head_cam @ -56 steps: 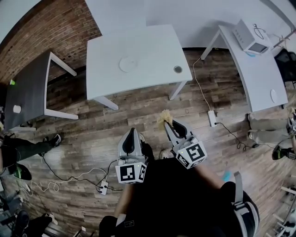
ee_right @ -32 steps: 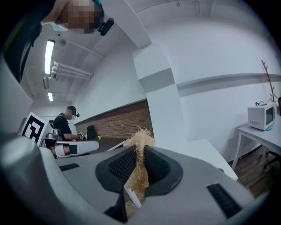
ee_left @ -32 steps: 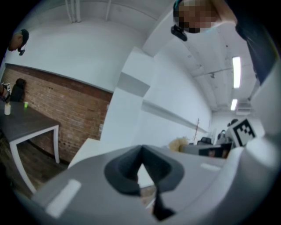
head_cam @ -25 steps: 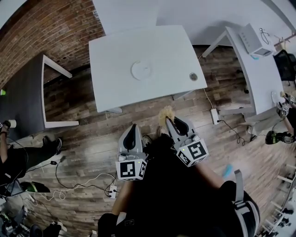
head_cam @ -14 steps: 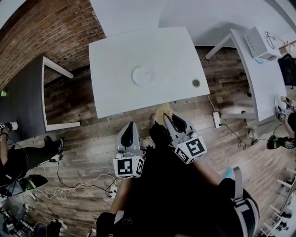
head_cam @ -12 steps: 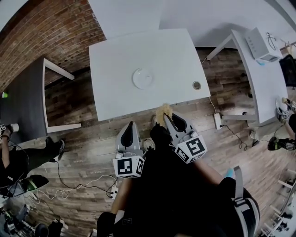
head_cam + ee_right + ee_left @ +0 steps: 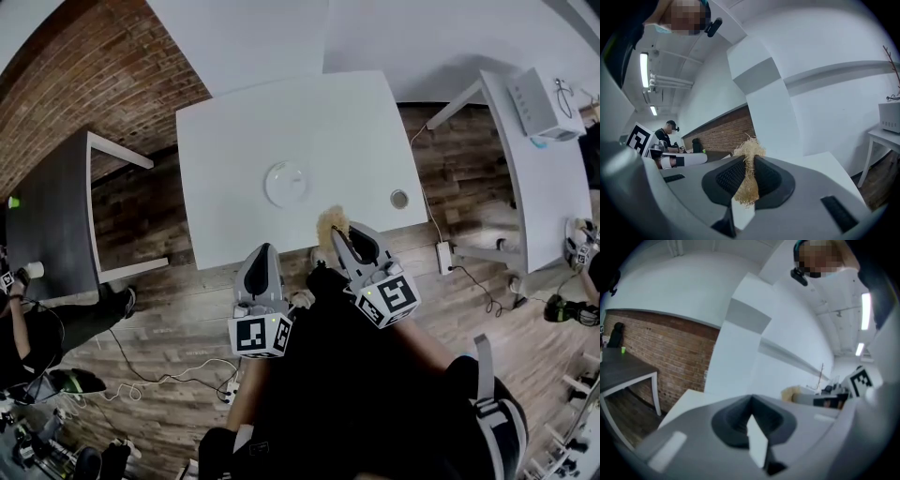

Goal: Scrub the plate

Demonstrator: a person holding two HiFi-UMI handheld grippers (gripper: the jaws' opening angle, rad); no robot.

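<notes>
Right gripper [image 7: 750,163] first: its jaws are pinched tight on a straw-coloured scrubber [image 7: 746,190], the pale fibres squeezed flat between the ribbed pads and fanning out in a tuft past the tips. So the tool is in hand, that much looks settled. Over to the left gripper [image 7: 751,401]: its jaws are pressed together with nothing between them, just the seam where the two pads meet, and it rides just to the left of the right one, both held out in front of the person's body and aimed forward. Beyond the tips comes the white bench [image 7: 225,141]; the scrubber's tuft sits about at its near edge, while the left jaws hang over the wooden floor [image 7: 187,281], short of that edge. And there is the target: a white plate [image 7: 286,183] lying flat near the middle of the bench, ahead of both sets of jaws, a little to the left of the scrubber and well apart from it. Neither gripper touches it. By my reading the scrubbing itself has not begun; what is left is the reach across the bench, most likely bracing the plate with the empty left jaws, then working the scrubber over its face.
</notes>
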